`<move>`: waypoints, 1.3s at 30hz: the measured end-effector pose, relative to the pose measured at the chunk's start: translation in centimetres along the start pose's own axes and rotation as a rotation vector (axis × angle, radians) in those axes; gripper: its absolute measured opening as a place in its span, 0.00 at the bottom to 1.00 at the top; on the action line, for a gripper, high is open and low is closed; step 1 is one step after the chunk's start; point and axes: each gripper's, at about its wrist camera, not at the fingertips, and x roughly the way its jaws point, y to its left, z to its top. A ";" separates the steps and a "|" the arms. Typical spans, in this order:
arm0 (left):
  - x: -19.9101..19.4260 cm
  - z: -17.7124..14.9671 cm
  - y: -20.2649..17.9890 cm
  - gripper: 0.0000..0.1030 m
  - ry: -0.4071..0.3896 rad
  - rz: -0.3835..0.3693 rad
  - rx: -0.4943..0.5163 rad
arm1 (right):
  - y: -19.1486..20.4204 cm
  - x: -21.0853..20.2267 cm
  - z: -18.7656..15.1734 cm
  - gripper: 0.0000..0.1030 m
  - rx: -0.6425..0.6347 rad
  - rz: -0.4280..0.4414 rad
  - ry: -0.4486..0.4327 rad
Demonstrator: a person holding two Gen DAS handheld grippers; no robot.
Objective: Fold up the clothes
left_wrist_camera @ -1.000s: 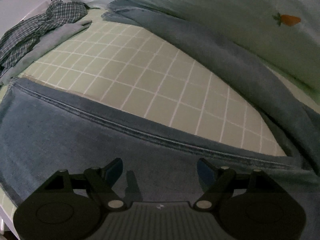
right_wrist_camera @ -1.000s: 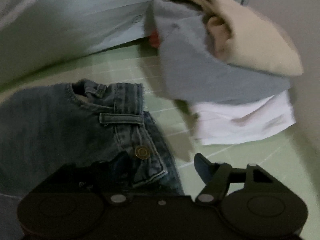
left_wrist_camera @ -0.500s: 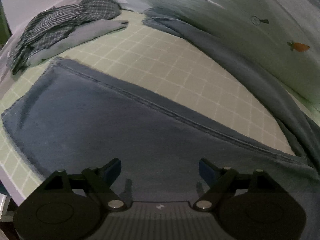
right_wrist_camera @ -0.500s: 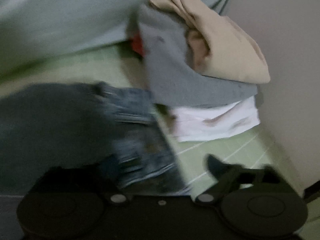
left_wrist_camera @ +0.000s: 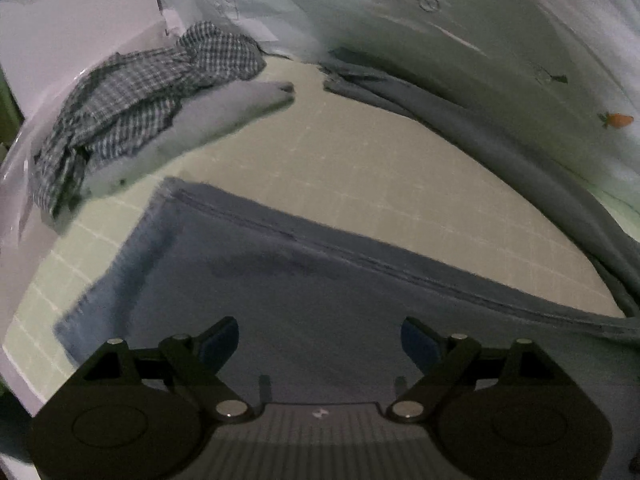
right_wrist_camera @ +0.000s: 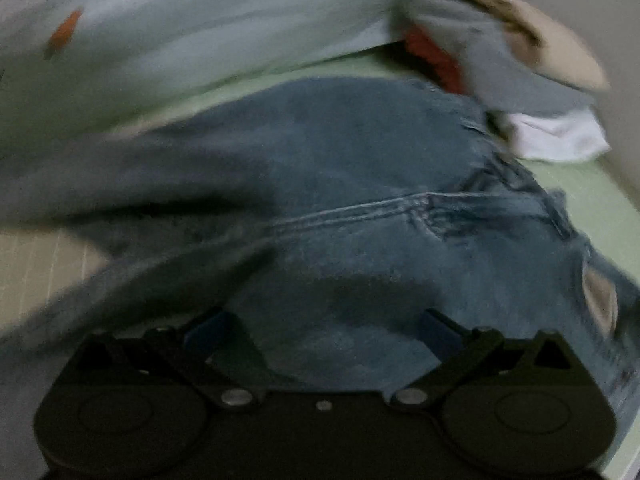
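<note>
Both claws are wide apart and holding nothing. Left gripper (left_wrist_camera: 320,344) hangs over one leg of the jeans (left_wrist_camera: 340,312), near its hem; right gripper (right_wrist_camera: 322,330), whose jaws have just been opening with no cloth between them, hangs over the seat end by the waistband. So the jeans lie flat on the green sheet (left_wrist_camera: 380,168), legs splayed in a V with bare sheet between.

What could go wrong, I reckon: denim is thick and lying flat, so a pinch straight down may only skid over the top layer, or grab one layer and leave the one below, and the fold comes out crooked. The right view is blurry too, so aiming at the waistband edge is guesswork for now.

Room-wise: the checked shirt (left_wrist_camera: 152,92) is heaped beyond the hem, apart from it, and the far leg runs right along the quilt (left_wrist_camera: 480,40). On the right, the folded pile (right_wrist_camera: 520,60) sits just beside the waistband, maybe touching, so swinging that end could knock it. The middle is the open bit.
</note>
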 end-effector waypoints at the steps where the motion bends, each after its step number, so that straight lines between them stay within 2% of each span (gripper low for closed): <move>1: 0.3 0.6 0.9 0.86 -0.006 -0.004 0.006 | 0.1 0.1 -0.1 1.00 0.037 -0.015 -0.015; 8: 3.5 5.7 5.5 0.86 -0.040 -0.056 0.049 | 2.0 0.5 -1.8 1.00 0.131 -0.108 -0.166; 13: 7.7 10.7 6.5 0.86 -0.050 -0.113 0.100 | 2.0 0.4 -1.9 1.00 0.136 -0.119 -0.176; 19: 14.0 16.3 5.6 0.86 -0.027 -0.160 0.141 | 2.5 0.0 -2.2 1.00 0.142 -0.127 -0.179; 24: 17.9 20.6 3.6 0.85 -0.039 -0.183 0.107 | 2.6 0.1 -2.3 1.00 0.146 -0.131 -0.180; 34: 23.5 26.8 0.3 0.81 -0.115 -0.184 0.064 | 2.5 0.1 -2.2 1.00 0.149 -0.128 -0.179; 36: 24.4 27.4 -0.2 0.73 -0.125 -0.179 0.063 | 2.5 0.1 -2.2 1.00 0.149 -0.127 -0.179; 39: 24.9 27.6 -1.0 0.52 -0.144 -0.149 0.083 | 2.4 0.1 -2.2 1.00 0.149 -0.126 -0.179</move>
